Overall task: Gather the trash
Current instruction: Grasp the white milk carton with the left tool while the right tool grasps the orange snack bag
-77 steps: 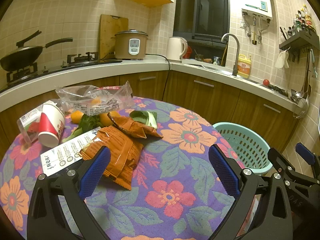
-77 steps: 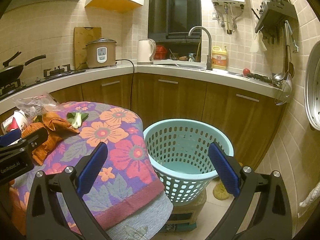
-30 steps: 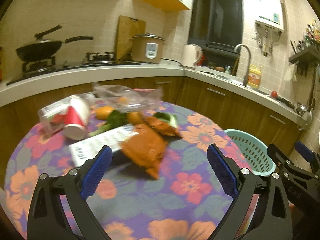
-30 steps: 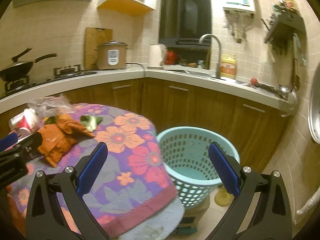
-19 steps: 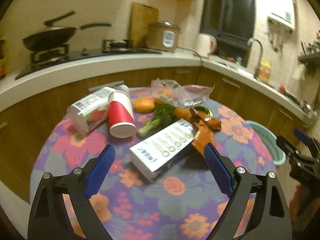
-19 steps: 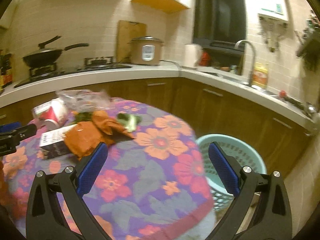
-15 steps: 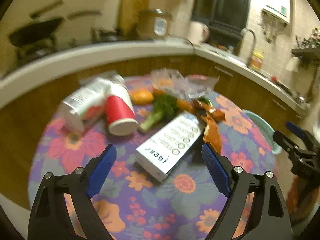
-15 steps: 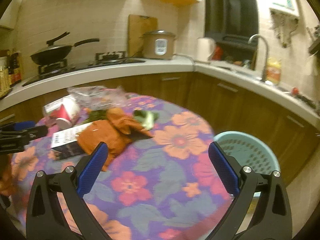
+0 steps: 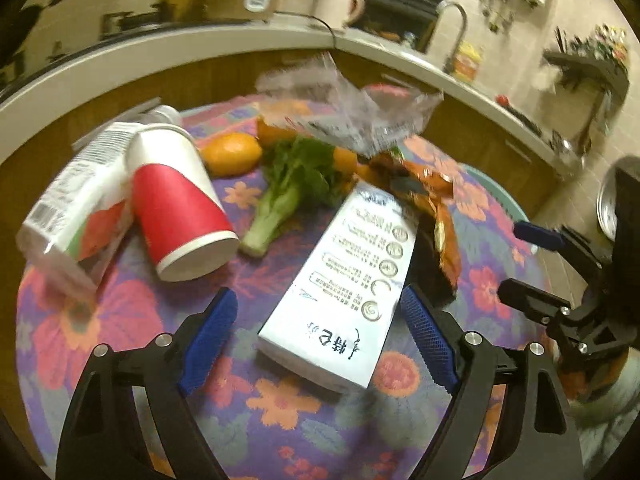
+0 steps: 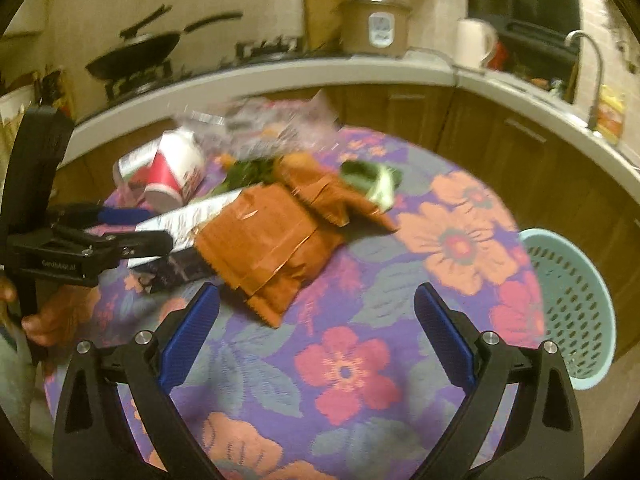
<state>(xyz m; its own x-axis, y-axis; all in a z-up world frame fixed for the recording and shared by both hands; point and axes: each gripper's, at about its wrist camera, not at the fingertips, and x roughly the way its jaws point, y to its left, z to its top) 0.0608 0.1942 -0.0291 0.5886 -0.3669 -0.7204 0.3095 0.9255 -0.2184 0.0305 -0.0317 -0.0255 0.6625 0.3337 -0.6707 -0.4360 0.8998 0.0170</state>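
white carton (image 9: 349,280): it is lying flat on the flowered tablecloth (image 9: 120,320), its long axis running from my left gripper away toward the orange wrapper (image 9: 436,216); the near short end is sitting between my left fingers.
left gripper (image 9: 318,342): i am holding it spread wide, one blue pad on each side of the carton end, pinching nothing.
right gripper (image 10: 316,338): i am holding it spread too, over bare cloth just short of the orange wrapper (image 10: 272,236).
counts: one white carton, one red paper cup (image 9: 176,204) on its side, one milk box (image 9: 76,208) touching it, one clear plastic bag (image 9: 344,108), two orange wrappers, one leafy green (image 9: 284,192), three oranges showing.
basket (image 10: 572,304): one, pale blue, beside the table on my right.
change: half a second ago my left fingers were short of the carton; now i am straddling its end.
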